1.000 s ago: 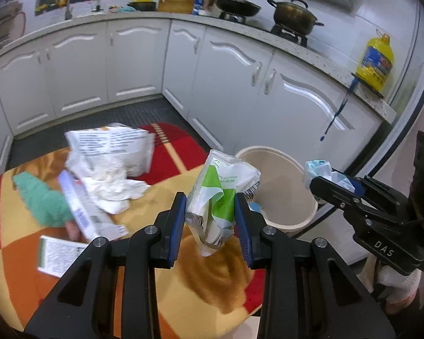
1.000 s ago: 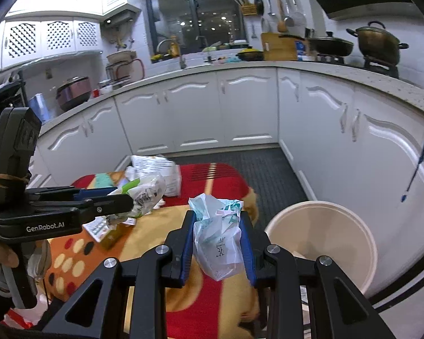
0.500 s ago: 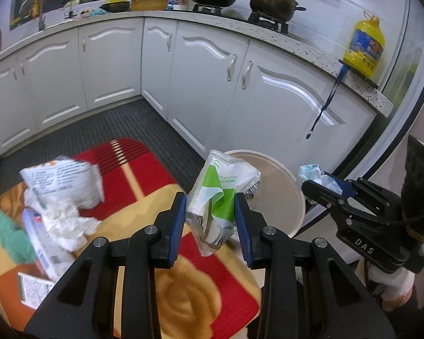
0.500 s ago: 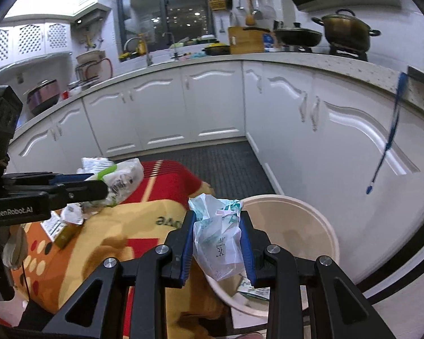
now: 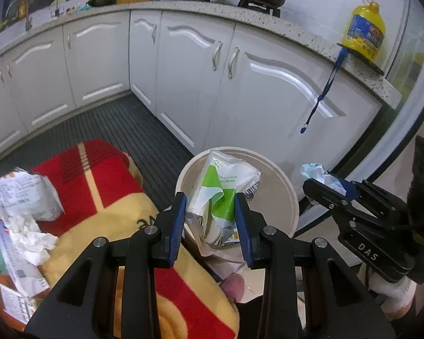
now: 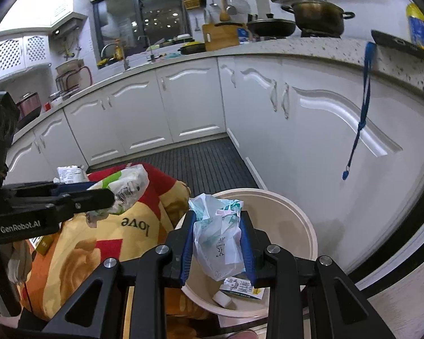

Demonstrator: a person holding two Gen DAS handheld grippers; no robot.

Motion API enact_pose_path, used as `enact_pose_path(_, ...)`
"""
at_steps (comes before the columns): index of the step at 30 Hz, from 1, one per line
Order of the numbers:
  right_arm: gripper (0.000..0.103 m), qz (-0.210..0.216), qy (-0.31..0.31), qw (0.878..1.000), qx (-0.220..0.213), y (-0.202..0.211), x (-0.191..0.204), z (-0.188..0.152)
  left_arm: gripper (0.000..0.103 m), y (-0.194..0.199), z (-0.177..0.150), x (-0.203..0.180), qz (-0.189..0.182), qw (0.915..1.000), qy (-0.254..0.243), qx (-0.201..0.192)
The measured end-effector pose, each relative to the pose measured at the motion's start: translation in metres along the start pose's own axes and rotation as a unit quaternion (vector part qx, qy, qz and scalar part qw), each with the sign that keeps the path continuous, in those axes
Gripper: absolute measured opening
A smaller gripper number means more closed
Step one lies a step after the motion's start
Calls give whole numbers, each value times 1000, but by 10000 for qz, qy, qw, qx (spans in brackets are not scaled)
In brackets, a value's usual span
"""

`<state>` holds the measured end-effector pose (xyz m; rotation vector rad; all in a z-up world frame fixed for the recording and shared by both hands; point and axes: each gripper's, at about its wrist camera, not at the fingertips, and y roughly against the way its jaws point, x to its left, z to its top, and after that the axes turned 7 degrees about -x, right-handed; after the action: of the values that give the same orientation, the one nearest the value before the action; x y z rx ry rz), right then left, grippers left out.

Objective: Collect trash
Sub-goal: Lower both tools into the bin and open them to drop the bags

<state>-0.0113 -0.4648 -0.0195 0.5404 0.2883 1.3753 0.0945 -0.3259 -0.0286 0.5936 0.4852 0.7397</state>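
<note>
2 tools, 1 per hand, each clamped on 1 piece of trash and carried above the same bin.

Item 1: left tool (image 5: 210,217), blue pads pressed narrow on a green-and-white wrapper (image 5: 223,195). The wrapper was gripped at its crumpled middle, its top standing above the pads, and it hung over the near rim of the cream bin (image 5: 288,195), judged the position for a drop. A barcode showed on its right edge; its small print was too fine to read.

Item 2: right tool (image 6: 218,243), pads closed on a thin white-and-teal plastic bag (image 6: 219,237), held directly over the open bin (image 6: 299,220). Printing on the bag was not legible. Inside the bin lay a small printed carton and a white block.

Item 3: remaining trash, well apart from the bin on a red-and-yellow blanket (image 5: 110,186): a printed white packet (image 5: 25,197) and crumpled tissue (image 5: 28,234), judged the next to collect.

Legible writing: "love" on the blanket, upside down in the right wrist view; "GenRobot.AI" on the left tool's side in that view; "DAS" on the right tool's body in the left wrist view. The yellow oil jug (image 5: 363,35) on the counter (image 5: 268,25) bore a blue label, unreadable.
</note>
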Motion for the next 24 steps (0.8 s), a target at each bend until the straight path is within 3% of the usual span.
enact_pose_path(24,29,-325,-261,9982,422,-49,-28,-14,34,-65,-1,-11,100,9991,-28,410)
